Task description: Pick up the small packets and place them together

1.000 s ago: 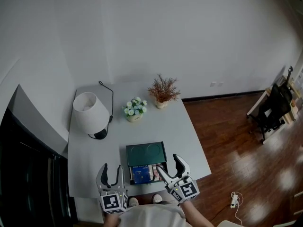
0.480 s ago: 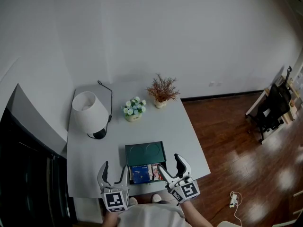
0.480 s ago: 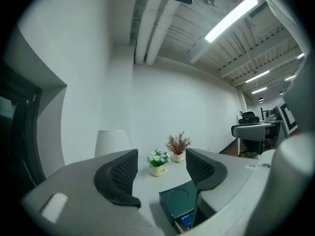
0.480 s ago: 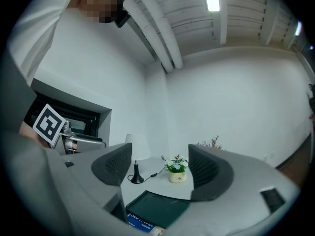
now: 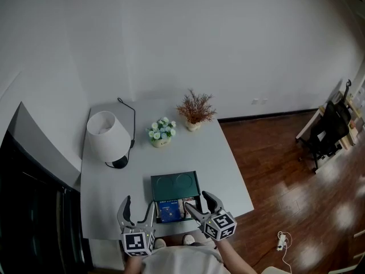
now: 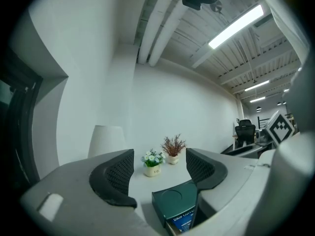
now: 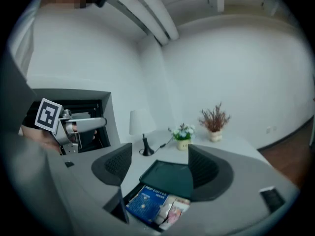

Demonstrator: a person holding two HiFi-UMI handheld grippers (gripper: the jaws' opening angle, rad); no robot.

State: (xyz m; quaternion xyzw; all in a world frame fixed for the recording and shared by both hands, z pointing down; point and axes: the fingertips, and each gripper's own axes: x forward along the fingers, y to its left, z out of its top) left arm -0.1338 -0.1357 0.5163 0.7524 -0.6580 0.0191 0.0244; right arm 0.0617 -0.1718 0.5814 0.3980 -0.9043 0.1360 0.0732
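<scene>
Grippers poised over a box of packets at the near edge of a white counter.

A green box sits close to the person, its tray drawn out toward them, probably so the contents can be reached from above. The packets lie in that tray: small pinkish ones, touching a larger blue packet on their left. The right gripper hovers over the tray with its jaws spread wide and nothing between them, seemingly lined up for a pick. The left gripper waits just left of the box, out of the way; its jaws are closing on empty air and it holds nothing. A lamp, flowers and a dried plant stand at the far side, well apart from the work.
</scene>
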